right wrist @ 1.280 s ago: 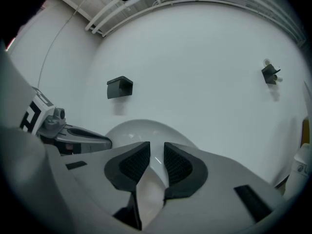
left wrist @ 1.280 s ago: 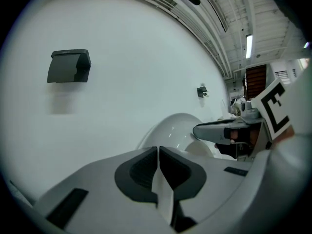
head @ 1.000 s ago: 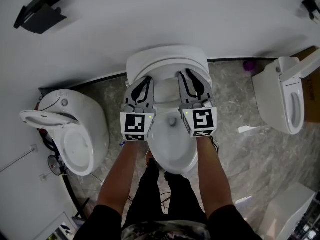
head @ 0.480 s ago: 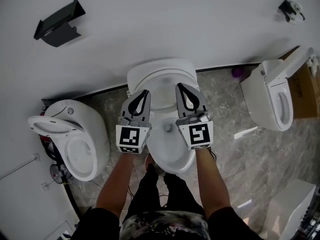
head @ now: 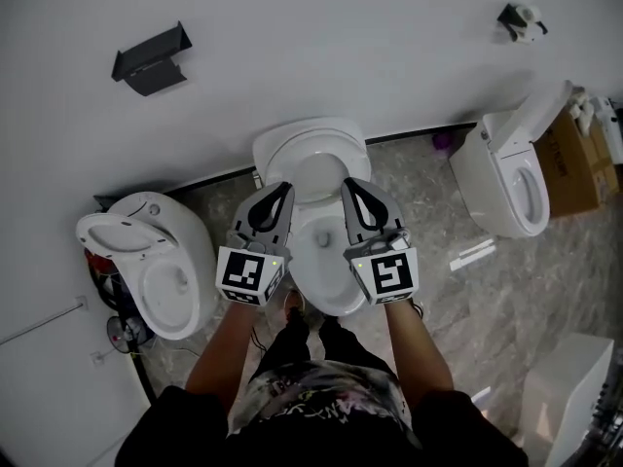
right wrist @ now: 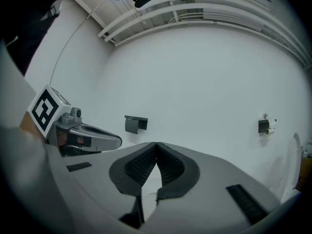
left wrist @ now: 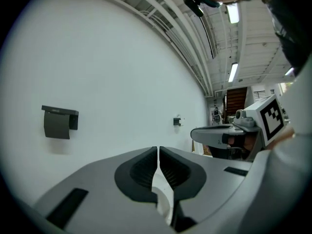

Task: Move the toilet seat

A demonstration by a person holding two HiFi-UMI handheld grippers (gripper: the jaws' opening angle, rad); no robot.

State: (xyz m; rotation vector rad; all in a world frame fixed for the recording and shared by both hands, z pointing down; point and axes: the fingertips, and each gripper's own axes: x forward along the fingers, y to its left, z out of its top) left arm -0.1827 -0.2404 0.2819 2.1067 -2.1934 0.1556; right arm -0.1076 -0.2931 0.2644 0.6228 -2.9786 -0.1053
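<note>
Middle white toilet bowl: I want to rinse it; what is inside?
Bare white porcelain and a small dark drain opening show in the middle white toilet bowl. The grey left gripper and right gripper cover its sides.

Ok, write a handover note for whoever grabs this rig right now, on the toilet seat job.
Left tool: shut, empty, held over the left side of the bowl.
Right tool: shut, empty, over the bowl's right side.
Toilet seat: looks raised, leaning back toward the wall; neither tool touches it.
Done: seat apparently lifted.
Left: check that it rests steady, then move both tools clear.
</note>
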